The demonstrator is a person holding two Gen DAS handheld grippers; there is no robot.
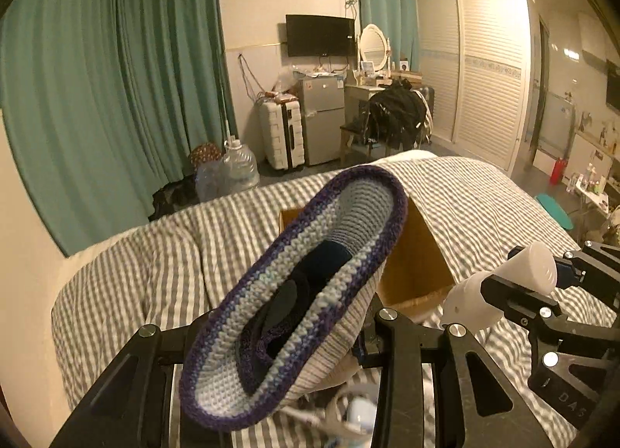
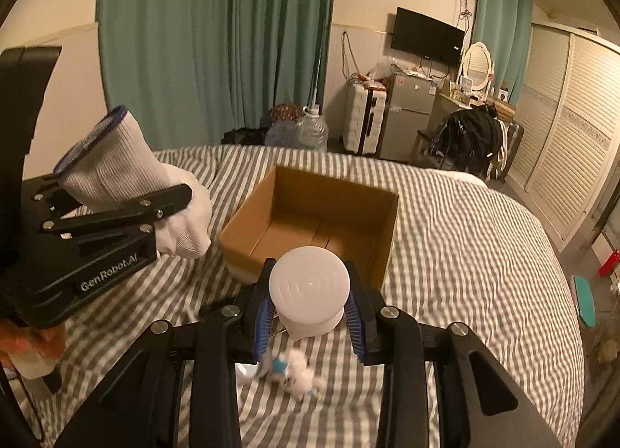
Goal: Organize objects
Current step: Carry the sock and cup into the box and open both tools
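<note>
left gripper (image 2: 170, 211): matte black linkage bars, round silver screw heads, white "genrobot.ai" lettering on the body below the bars. right gripper (image 2: 310, 316): same black frame, silver bolts on the arms, ribbed blue pads (image 2: 262, 326) lining the inner finger faces

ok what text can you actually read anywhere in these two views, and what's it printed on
"GenRobot.AI": white lettering on the black body of the left hand-held gripper, in the right wrist view.
"DAS": faint embossed letters, possibly cut off, on the right hand-held gripper, in the left wrist view.
Stickers on the small fridge: too small to read.
</note>
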